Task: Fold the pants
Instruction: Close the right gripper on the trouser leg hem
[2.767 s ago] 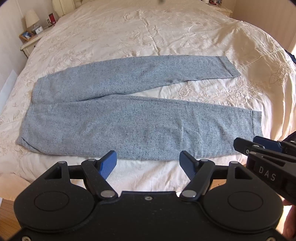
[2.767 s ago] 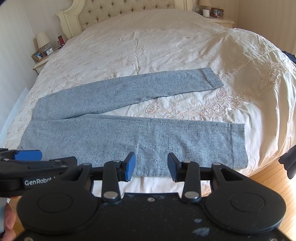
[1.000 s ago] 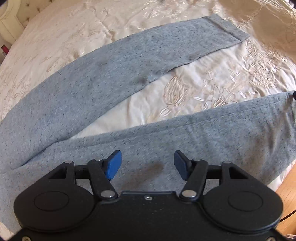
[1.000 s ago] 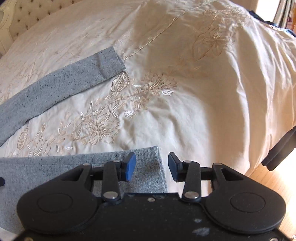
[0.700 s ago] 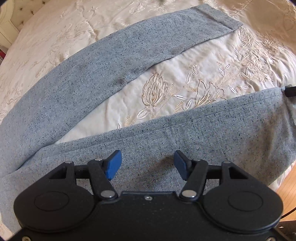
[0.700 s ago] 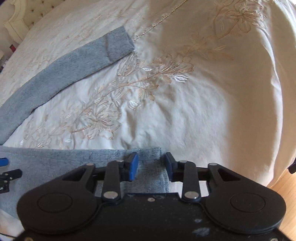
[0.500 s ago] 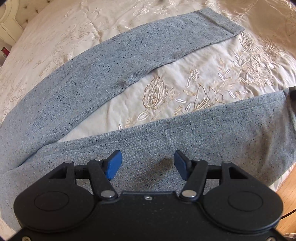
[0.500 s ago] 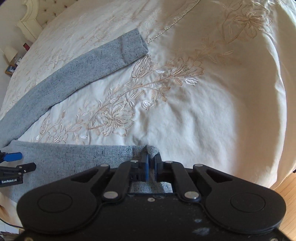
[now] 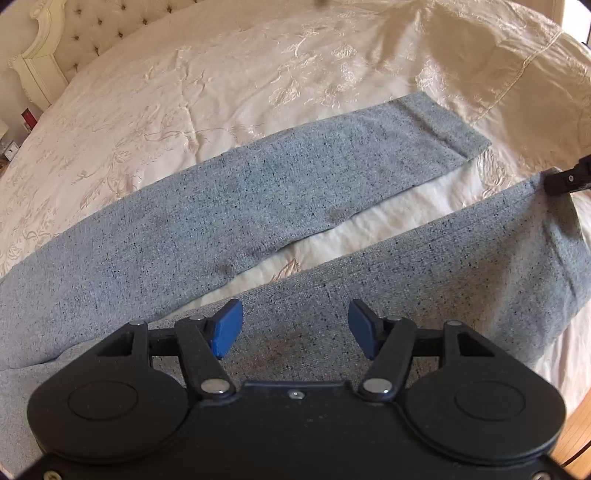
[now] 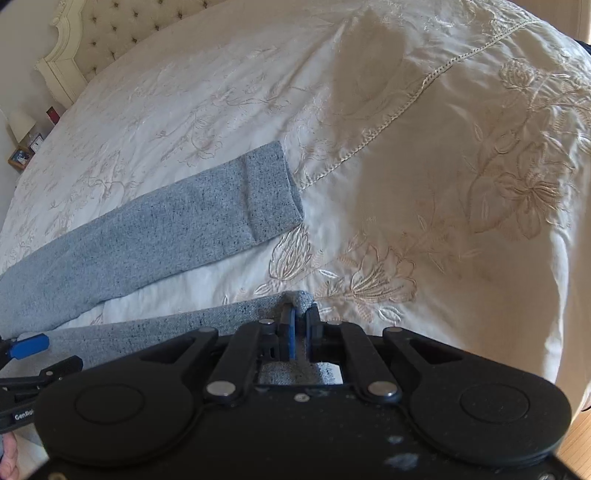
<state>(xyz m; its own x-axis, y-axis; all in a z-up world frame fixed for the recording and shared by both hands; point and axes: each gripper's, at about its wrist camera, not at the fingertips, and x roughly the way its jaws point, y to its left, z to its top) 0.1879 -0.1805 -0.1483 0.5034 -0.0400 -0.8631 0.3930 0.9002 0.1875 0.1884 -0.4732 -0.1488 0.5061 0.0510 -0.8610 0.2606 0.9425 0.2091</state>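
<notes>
**One hem pinched, other hand empty**

Speckled grey-blue knit pants (image 9: 280, 192) spread flat on cream embroidered bedspread (image 9: 221, 74), legs splayed across mid-frame. Right gripper (image 10: 300, 325) clamped shut on near leg's hem corner, lower centre. Left gripper (image 9: 295, 325) gaping above near leg, gripping nothing.

Risks: thin pinch slipping out; single-corner lift dragging leg askew. Waistband cut off at left; grip depth hidden behind gripper body.

I count one pair of pants (image 9: 295, 192) with two legs spread on one bed (image 9: 221, 74). I hold two hand-held grippers: my left hand-held gripper (image 9: 295, 325) and my right hand-held gripper (image 10: 300, 321). One lamp (image 10: 20, 123) stands beside one headboard (image 10: 122, 33).
</notes>
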